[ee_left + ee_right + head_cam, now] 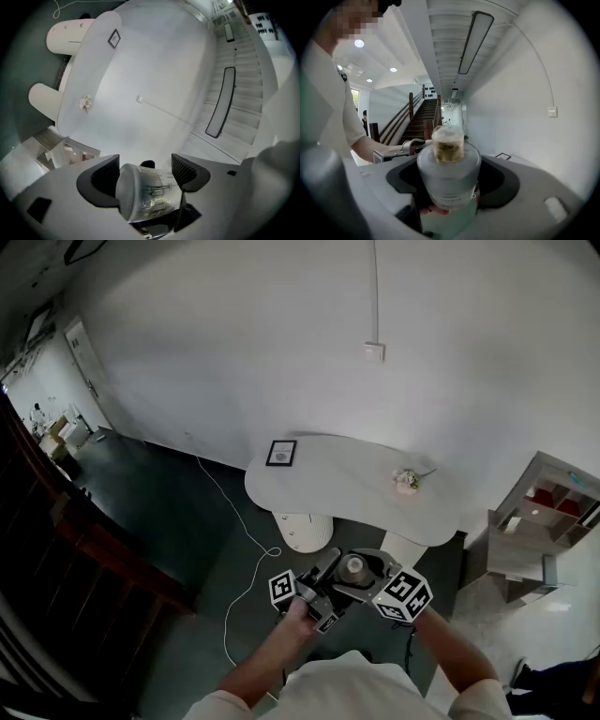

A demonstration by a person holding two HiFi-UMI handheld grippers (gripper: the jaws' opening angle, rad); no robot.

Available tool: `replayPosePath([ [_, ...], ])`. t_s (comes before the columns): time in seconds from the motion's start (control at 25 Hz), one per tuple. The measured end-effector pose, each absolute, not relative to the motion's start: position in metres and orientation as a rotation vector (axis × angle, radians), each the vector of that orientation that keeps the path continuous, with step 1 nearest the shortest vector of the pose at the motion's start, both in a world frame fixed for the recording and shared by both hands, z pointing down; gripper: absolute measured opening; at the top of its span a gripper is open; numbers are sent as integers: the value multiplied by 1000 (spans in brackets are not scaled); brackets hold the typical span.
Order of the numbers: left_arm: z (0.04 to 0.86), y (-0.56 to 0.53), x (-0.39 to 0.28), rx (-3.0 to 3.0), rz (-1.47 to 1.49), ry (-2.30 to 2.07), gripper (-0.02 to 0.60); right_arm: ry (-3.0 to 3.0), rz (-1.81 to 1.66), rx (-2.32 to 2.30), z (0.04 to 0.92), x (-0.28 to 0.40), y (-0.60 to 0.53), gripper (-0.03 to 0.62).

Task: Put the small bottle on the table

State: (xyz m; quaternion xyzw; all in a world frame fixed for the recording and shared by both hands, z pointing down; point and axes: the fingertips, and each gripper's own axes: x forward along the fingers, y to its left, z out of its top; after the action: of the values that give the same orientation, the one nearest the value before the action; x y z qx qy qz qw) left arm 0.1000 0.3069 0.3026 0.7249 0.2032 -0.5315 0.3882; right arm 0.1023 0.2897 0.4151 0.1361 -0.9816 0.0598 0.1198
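Observation:
The small bottle [354, 568] is a frosted grey one with a clear cap. It hangs in the air between my two grippers, near my body and short of the white table [356, 486]. My right gripper [452, 180] is shut on the bottle [449, 180], whose cap points away from the camera. My left gripper [143, 176] is open. The bottle [147, 193] lies slanted between its jaws, base toward the camera, and the pads do not seem to press on it. In the head view the left gripper [330, 585] and right gripper [367, 579] meet at the bottle.
On the table stand a small framed picture [281, 453] and a little flower ornament [406, 480]. Two white rounded bases [305, 531] sit under the table. A cable [239, 549] trails over the dark floor. A low shelf unit [544, 512] stands to the right and a stair railing [56, 521] to the left.

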Motion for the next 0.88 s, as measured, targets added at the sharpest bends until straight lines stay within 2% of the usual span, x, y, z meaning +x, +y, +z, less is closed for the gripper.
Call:
replayPosePath([
  [0.88,307,318,50,1806,-1339,543,336,-2850,201,458,417,54,302,348],
])
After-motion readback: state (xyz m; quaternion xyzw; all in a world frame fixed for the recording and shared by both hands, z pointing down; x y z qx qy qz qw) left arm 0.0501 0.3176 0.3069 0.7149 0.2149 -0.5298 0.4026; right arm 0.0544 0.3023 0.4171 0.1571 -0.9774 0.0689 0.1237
